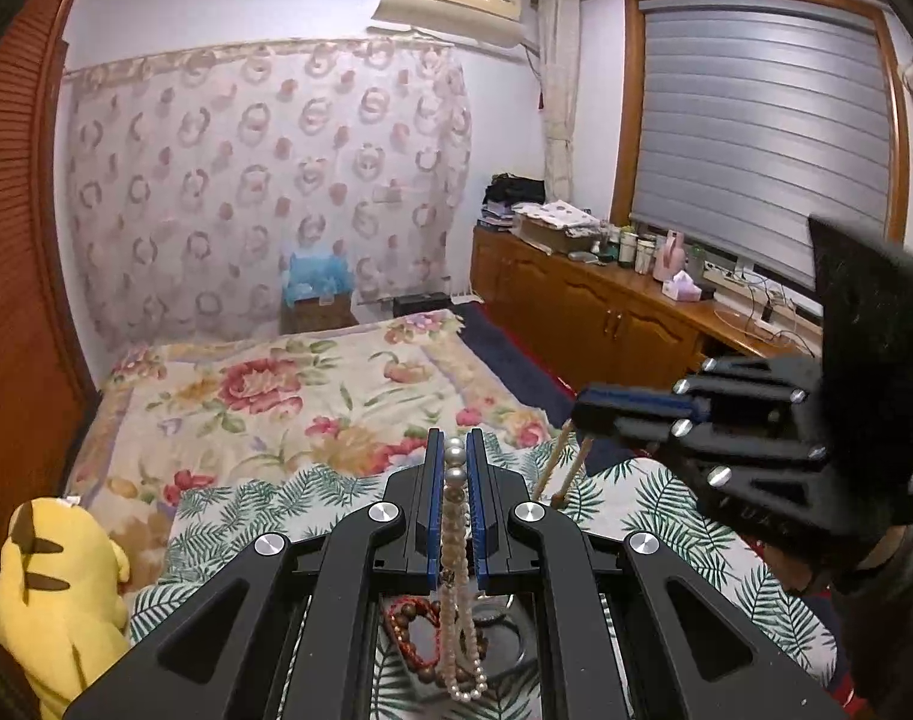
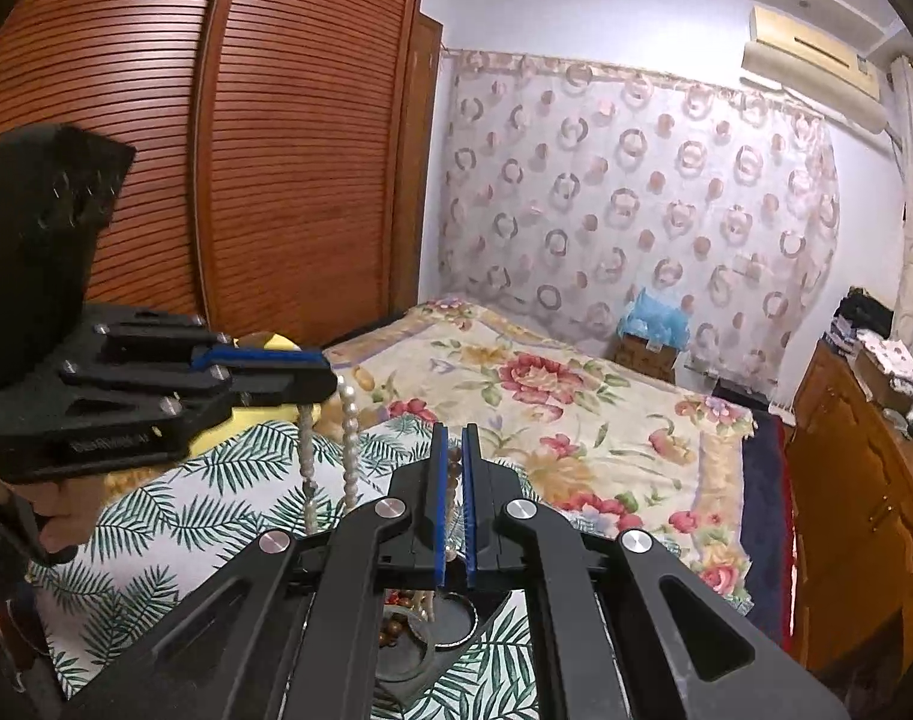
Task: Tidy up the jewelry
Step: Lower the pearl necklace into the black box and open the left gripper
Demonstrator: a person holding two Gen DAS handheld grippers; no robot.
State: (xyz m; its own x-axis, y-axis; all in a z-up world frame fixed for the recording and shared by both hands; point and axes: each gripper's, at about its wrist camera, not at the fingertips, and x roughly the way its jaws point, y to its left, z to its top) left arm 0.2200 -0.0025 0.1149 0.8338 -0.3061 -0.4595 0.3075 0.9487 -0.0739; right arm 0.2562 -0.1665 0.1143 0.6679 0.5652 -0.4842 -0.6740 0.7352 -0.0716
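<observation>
My left gripper [image 1: 455,441] is shut on a pearl necklace [image 1: 456,540], which hangs down in two strands; it also shows in the right wrist view [image 2: 349,438], hanging from the left gripper [image 2: 330,381]. My right gripper [image 2: 455,438] is shut on a brown wooden bead strand [image 2: 453,468]; in the left wrist view the right gripper [image 1: 576,414] holds that thin strand [image 1: 555,468] above the table. Below lie a red bead bracelet [image 1: 411,624] and brown beads [image 2: 393,630] on a dark tray [image 1: 510,636].
A leaf-print cloth [image 1: 246,516] covers the table. A yellow plush toy [image 1: 54,588] sits at the left. A bed with a floral quilt [image 1: 288,396] lies behind. A wooden cabinet [image 1: 588,306] with clutter lines the right wall, and a wooden wardrobe [image 2: 246,138] stands at the left.
</observation>
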